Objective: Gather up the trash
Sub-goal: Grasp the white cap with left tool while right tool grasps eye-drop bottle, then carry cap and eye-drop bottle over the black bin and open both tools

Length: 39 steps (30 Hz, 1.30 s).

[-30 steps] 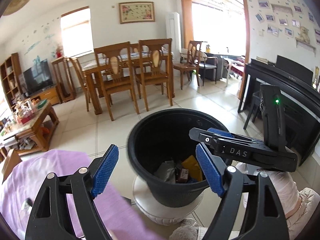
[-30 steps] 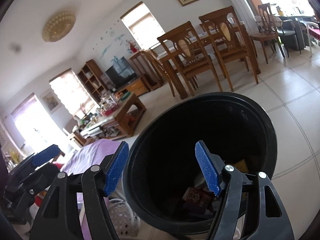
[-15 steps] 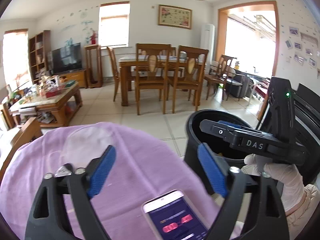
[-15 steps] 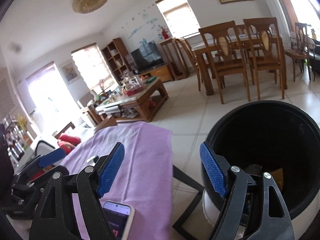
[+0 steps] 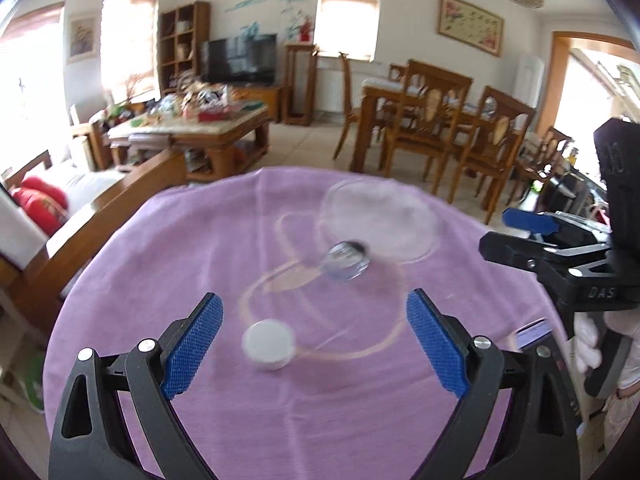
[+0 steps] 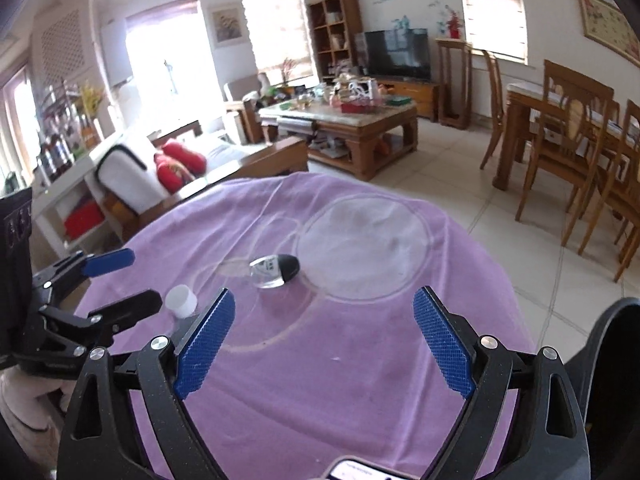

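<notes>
Both tongs have swung away from the black bin [image 6: 608, 344] back over the purple bench [image 5: 200, 248]. Left tongs [image 5: 314, 344] spread empty; right tongs [image 6: 324, 344] opening, empty. Remaining: white cap [image 5: 269, 344] and what looks like a small bottle [image 6: 276, 270].

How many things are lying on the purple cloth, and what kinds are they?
White cap: 1
Clear bottle with a black top: 1
Phone: 1
Total: 3
</notes>
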Tool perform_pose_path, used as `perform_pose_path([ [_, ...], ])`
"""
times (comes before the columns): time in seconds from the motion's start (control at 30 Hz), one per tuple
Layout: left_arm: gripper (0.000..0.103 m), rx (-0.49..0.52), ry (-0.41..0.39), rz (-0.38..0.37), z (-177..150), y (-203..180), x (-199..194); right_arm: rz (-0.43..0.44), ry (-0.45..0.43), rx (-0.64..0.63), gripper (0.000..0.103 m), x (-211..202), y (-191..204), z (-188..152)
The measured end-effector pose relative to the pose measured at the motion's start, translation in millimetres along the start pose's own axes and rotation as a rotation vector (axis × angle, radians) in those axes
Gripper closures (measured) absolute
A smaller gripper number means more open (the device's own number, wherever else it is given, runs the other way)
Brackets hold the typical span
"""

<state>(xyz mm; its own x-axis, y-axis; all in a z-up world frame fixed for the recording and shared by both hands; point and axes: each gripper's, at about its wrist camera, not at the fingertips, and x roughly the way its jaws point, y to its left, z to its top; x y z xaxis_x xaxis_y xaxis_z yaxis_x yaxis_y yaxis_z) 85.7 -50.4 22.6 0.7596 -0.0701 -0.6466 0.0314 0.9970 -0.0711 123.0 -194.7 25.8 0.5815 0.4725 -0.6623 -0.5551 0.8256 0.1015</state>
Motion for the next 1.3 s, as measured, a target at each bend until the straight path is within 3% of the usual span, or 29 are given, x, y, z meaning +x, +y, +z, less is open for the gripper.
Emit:
perform_pose_path([
  [0.07,0.009,-0.015,0.051,0.016,-9.4,16.8,9.0,0.009,0.062,-0.038,0.005,24.2,14.2,6.7],
  [0.17,0.006,-0.016,0.128,0.049,-15.6,31.1,26.5,-0.026,0.141,-0.143,0.005,58.8,39.5,9.1],
  [0.3,0.006,-0.027,0.16,0.044,-29.7,49.6,31.0,-0.051,0.224,-0.209,0.005,97.8,56.2,18.7],
  [0.63,0.007,-0.034,0.197,0.014,-33.6,61.2,43.9,-0.041,0.277,-0.196,0.006,148.1,53.1,34.1],
  [0.73,0.009,-0.038,0.189,0.005,-33.1,61.0,43.1,-0.039,0.289,-0.188,0.011,150.9,48.9,34.0],
  [0.83,0.016,-0.016,0.188,0.014,-33.3,58.0,42.2,-0.015,0.295,-0.165,0.023,154.5,45.9,34.2],
  [0.9,0.024,-0.005,0.185,0.019,-33.2,55.1,41.2,-0.015,0.288,-0.166,0.038,152.3,46.1,36.1],
  [0.97,0.041,0.006,0.179,0.018,-32.9,52.3,40.2,-0.015,0.293,-0.166,0.048,150.3,44.4,37.9],
  [1.0,0.054,0.011,0.175,0.019,-32.8,50.6,39.4,-0.015,0.295,-0.169,0.048,151.3,45.4,39.7],
  [1.07,0.067,0.014,0.171,0.016,-32.3,50.6,38.6,-0.014,0.293,-0.171,0.048,149.6,45.5,39.3],
  [1.3,0.068,-0.005,0.135,-0.017,-30.5,49.5,31.6,0.025,0.28,-0.121,0.048,137.9,41.4,37.7],
])
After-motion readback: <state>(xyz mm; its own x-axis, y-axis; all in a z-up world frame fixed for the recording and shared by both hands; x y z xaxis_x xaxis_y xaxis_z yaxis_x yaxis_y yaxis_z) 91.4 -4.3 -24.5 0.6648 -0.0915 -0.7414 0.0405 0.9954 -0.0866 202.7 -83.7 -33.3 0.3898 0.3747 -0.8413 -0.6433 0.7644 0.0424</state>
